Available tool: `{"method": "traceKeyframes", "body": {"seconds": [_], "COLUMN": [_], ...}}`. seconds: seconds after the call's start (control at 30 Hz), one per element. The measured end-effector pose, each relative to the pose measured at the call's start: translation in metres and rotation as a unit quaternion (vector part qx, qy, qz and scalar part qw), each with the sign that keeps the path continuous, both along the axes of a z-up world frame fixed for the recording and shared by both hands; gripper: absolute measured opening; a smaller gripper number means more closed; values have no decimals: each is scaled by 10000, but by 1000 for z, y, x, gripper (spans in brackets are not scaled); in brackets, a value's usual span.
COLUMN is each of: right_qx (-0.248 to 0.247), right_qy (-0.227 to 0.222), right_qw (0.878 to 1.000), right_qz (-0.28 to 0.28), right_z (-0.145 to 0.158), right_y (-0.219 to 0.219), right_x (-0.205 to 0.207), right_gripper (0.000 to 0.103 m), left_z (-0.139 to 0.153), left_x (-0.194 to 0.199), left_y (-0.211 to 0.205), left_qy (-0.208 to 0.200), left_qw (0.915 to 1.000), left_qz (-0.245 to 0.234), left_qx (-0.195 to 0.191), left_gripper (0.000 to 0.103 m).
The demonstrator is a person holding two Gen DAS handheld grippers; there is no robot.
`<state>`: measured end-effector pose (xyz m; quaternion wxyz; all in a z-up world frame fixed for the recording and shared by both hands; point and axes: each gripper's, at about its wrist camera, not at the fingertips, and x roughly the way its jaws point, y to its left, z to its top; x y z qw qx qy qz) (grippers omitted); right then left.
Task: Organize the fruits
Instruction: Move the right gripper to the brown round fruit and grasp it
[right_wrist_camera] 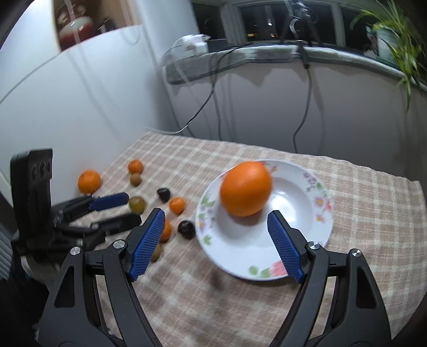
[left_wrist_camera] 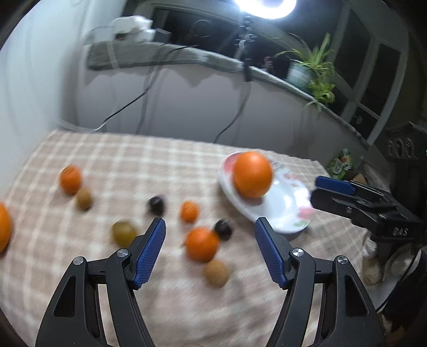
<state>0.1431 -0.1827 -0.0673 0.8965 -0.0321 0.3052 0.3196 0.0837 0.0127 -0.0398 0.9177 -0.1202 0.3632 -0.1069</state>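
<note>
A big orange lies in the white flowered plate on the checked tablecloth. My right gripper hangs open just in front of it, with nothing between its pads. Left of the plate lie loose fruits: oranges, brown kiwis, a greenish fruit and two dark fruits. My left gripper is open above the near orange and holds nothing. In the left wrist view, the right gripper shows beside the plate.
The table stands against a white wall on the left. Behind it runs a windowsill with hanging cables, a potted plant and a bright ring light. Another orange sits at the table's left edge. The cloth's right edge drops off.
</note>
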Motion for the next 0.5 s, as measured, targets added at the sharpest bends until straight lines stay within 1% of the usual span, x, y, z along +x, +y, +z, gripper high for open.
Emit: {"method": "traceKeyframes", "body": {"seconds": [0.13, 0.23, 0.33, 0.37, 0.4, 0.43, 0.5], "right_qx": [-162, -245, -351, -407, -477, -520, -620], "right_qy": [13, 77, 232, 258, 261, 269, 329], "right_qw": [9995, 9986, 9970, 9964, 9959, 9954, 9941], "right_qz": [270, 470, 649, 693, 725, 755, 825], "right_z": [-11, -22, -36, -40, -44, -47, -54], "right_y": [19, 33, 47, 52, 58, 61, 69], "right_x": [-16, -25, -31, -33, -35, -35, -36], "right_gripper": [82, 82, 82, 81, 79, 74, 68], "left_z": [-18, -31, -37, -38, -38, -40, -44], "left_x": [-13, -15, -16, -14, -11, -9, -3], "left_y": [22, 35, 50, 52, 54, 55, 57], "left_qy": [303, 501, 547, 556, 569, 594, 654], "left_qw": [9993, 9980, 9967, 9963, 9961, 9959, 9957], "left_qz": [205, 383, 578, 625, 649, 652, 633], "left_qx": [11, 110, 167, 183, 201, 211, 168], "left_gripper": [69, 66, 59, 53, 50, 46, 45]}}
